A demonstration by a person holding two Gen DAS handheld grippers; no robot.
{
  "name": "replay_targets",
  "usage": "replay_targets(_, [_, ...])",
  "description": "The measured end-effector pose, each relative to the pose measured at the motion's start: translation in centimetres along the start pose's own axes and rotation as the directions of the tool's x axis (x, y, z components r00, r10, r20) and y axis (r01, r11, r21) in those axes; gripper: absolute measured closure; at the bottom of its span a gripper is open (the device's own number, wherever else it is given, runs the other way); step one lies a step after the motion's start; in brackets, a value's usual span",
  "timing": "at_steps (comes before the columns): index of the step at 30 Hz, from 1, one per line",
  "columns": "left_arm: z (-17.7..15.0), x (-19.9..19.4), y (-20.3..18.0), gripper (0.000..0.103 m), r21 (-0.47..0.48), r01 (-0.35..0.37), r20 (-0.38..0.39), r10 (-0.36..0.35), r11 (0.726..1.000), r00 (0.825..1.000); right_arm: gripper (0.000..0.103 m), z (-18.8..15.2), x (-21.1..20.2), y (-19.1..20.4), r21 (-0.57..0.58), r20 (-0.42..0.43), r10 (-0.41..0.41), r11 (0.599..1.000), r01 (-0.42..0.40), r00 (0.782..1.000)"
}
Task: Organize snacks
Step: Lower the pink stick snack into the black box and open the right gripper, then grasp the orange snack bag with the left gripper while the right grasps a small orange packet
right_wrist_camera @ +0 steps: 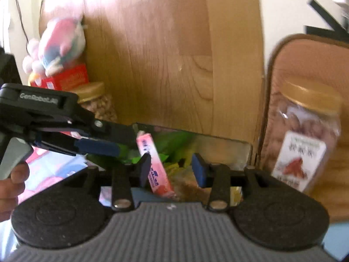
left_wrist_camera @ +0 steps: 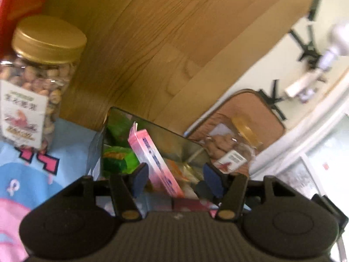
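Observation:
A metal tin (left_wrist_camera: 192, 148) (right_wrist_camera: 244, 150) holds green snack packets (left_wrist_camera: 117, 157) (right_wrist_camera: 168, 139) and a pink snack box (left_wrist_camera: 152, 155) (right_wrist_camera: 152, 163) standing tilted on end. My left gripper (left_wrist_camera: 174, 174) is open above the tin, the pink box between its fingers without contact; it also shows from the side in the right wrist view (right_wrist_camera: 98, 146). My right gripper (right_wrist_camera: 171, 170) is open over the tin; its left finger is at or near the pink box. A gold-lidded nut jar (left_wrist_camera: 32, 83) (right_wrist_camera: 98, 102) stands left of the tin, another (left_wrist_camera: 235, 146) (right_wrist_camera: 305, 144) on the right.
A wooden panel (left_wrist_camera: 163, 43) (right_wrist_camera: 170, 65) stands behind the tin. A red box (right_wrist_camera: 65, 78) with a plush toy (right_wrist_camera: 59, 43) sits at the far left. A brown padded chair back (left_wrist_camera: 250, 111) (right_wrist_camera: 316, 65) is behind the right jar. A blue and pink cloth (left_wrist_camera: 28, 185) covers the table.

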State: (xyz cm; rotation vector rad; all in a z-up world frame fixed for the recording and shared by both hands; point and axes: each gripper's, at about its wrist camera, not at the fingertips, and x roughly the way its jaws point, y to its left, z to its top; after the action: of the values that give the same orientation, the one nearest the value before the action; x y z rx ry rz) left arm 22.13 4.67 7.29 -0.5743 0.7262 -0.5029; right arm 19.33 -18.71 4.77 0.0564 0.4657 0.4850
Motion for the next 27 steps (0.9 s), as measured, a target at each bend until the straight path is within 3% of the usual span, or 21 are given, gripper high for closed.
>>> replay_targets(2, [-1.5,-2.5,0.1,0.042,0.018,0.026,0.01,-0.026,0.999,1.0,0.057,-1.0,-2.1,0.4,0.038,0.031,0.035,0.999,-0.036,0.999])
replay_targets(5, [-4.7,-6.2,0.9,0.034,0.015,0.026,0.04,-0.027,1.0,0.999,0.057,-3.4,-4.2,0.8,0.135,-0.017,0.17,0.977,-0.167,0.985])
replay_targets(9, [-9.4,-9.8,3.1,0.034,-0.007,0.009,0.026,-0.009,1.0,1.0,0.057,-7.3,-4.7,2.7,0.257,-0.127,0.342,0.918,-0.302,0.931])
replay_targets(16, [-15.5,-13.0,6.5,0.034,-0.113,0.037,0.011,-0.036,0.993,0.999,0.056,-9.4,-3.2,6.2,0.304,-0.206,0.396,0.895,-0.326,0.895])
replay_targets(19, [-16.8,-13.0,7.6,0.036,-0.142,0.032,0.007,-0.032,0.989,0.999,0.056,-9.4,-2.2,7.3,0.308,-0.232,0.389,0.899,-0.312,0.892])
replay_targets(21, [-17.2,-13.1,8.3,0.039,-0.153,0.03,0.015,-0.028,0.988,0.999,0.066,-9.6,-2.2,8.2,0.338,-0.251,0.425,0.88,-0.333,0.87])
replay_targets(22, [-17.1,-13.3,8.4,0.039,-0.158,0.033,0.019,-0.03,0.987,0.999,0.082,-9.7,-2.3,8.6,0.32,-0.267,0.4,0.895,-0.31,0.877])
replay_targets(25, [-17.1,-13.7,8.8,0.039,-0.178,0.042,0.022,-0.038,0.983,0.999,0.098,-9.8,-2.9,8.2,0.352,-0.257,0.393,0.889,-0.293,0.883])
replay_targets(27, [-17.1,-13.9,8.8,0.039,-0.187,0.055,0.024,-0.051,0.981,0.998,0.099,-9.9,-3.6,7.3,0.405,-0.23,0.405,0.867,-0.292,0.885])
